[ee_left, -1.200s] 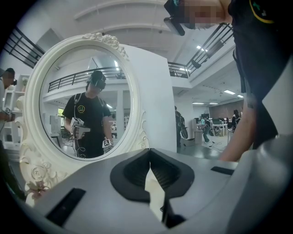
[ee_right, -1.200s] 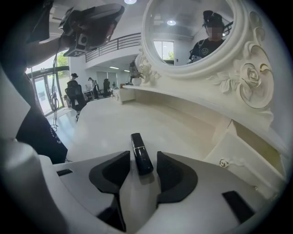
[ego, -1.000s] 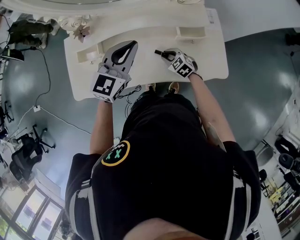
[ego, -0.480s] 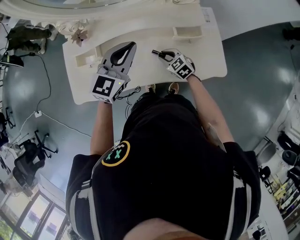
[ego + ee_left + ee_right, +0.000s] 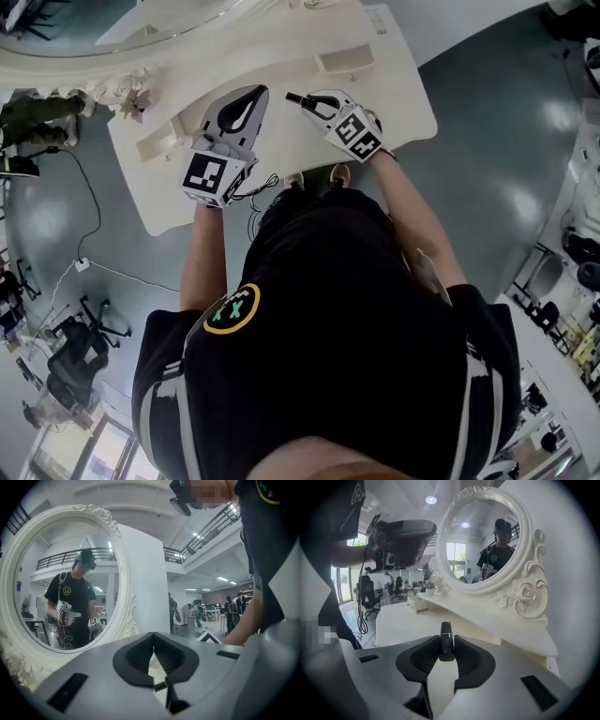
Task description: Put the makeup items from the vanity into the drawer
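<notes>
Black makeup tube point(image 5: 446, 643) clamped btwn R gripper point(image 5: 446, 638) fingers, tip poking past.

Head view: the camera sits above the person point(image 5: 328, 328) and faces steeply down past the torso onto the vanity surface point(image 5: 398, 108), with the left gripper point(image 5: 251, 97) and right gripper point(image 5: 302, 100) over it. Each gripper view looks from close behind its own jaws, the left roughly level and the right tilted down across the surface. Both gripper views share the oval mirror point(image 5: 61, 583); the surface appears in the right gripper and head views.
</notes>
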{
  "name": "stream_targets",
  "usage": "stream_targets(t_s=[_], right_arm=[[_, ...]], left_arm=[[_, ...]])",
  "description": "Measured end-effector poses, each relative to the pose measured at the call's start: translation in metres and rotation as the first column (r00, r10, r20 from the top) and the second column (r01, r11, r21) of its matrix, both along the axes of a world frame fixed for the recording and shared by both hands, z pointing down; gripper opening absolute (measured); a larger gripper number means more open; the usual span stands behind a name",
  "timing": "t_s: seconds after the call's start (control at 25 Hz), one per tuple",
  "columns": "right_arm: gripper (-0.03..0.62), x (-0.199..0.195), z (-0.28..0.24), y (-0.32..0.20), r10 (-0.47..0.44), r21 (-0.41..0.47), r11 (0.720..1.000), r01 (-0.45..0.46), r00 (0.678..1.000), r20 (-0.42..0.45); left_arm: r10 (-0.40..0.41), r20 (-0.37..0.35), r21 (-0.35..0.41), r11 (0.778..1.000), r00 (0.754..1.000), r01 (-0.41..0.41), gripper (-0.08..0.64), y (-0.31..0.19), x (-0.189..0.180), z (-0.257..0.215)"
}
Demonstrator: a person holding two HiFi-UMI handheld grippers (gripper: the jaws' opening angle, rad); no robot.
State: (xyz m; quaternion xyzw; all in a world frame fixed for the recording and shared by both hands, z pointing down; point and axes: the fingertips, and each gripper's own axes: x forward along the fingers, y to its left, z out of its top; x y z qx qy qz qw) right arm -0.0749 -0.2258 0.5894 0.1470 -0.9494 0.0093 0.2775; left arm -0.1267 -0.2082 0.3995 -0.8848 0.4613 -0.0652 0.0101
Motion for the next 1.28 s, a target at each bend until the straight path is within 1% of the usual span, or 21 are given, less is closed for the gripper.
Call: stream_targets(t_s=[0.24, 0.44, 0.6, 0.72, 0.88, 0.96, 1.08, 1.2, 1.28], right_arm=[[0.117, 0.038, -0.023, -0.016, 0.097, 0.048, 0.994, -0.097, 0.995, 0.009], [0.117, 0.08, -0.035, -0.028, 0.186, 0.074, 0.98, -0.186, 0.983, 0.007], [0.117, 0.102, -0.045, -0.038, 0.237, 0.088, 0.968, -0.237, 0.972, 0.014], [0.117, 0.109, -0.051, -0.048, 0.254, 0.098, 0.962, -0.255, 0.967, 0.025], [0.117, 0.11, -0.047, -0.072, 0.239, 0.111, 0.965, -0.237, 0.971, -0.003], [0.117, 0.11, -0.04, -0.085, 0.209, 0.114, 0.972, -0.204, 0.977, -0.041], [0.117, 0.11, -0.027, -0.102, 0.148, 0.11, 0.985, -0.135, 0.982, -0.116], [0.117, 0.109, -0.016, -0.115, 0.093, 0.099, 0.992, -0.077, 0.98, -0.178], [0.117, 0.108, -0.011, -0.122, 0.07, 0.078, 0.995, -0.055, 0.978, -0.196]], left_arm=[[0.096, -0.014, 0.005, 0.995, 0.995, -0.096, 0.021, -0.014, 0.035, 0.001], [0.16, -0.017, -0.004, 0.987, 0.987, -0.161, 0.021, -0.025, 0.061, 0.004], [0.187, -0.031, 0.0, 0.982, 0.982, -0.187, 0.021, -0.033, 0.075, 0.007], [0.192, -0.027, -0.007, 0.981, 0.981, -0.193, 0.021, -0.036, 0.079, 0.01], [0.179, -0.004, -0.025, 0.984, 0.984, -0.179, 0.021, -0.035, 0.074, 0.012], [0.16, 0.004, -0.033, 0.987, 0.987, -0.16, 0.021, -0.034, 0.067, 0.012], [0.123, 0.035, -0.07, 0.99, 0.992, -0.12, 0.021, -0.031, 0.052, 0.014], [0.09, 0.027, -0.055, 0.995, 0.996, -0.089, 0.021, -0.031, 0.041, 0.012], [0.074, 0.019, -0.046, 0.996, 0.997, -0.073, 0.021, -0.031, 0.037, 0.011]])
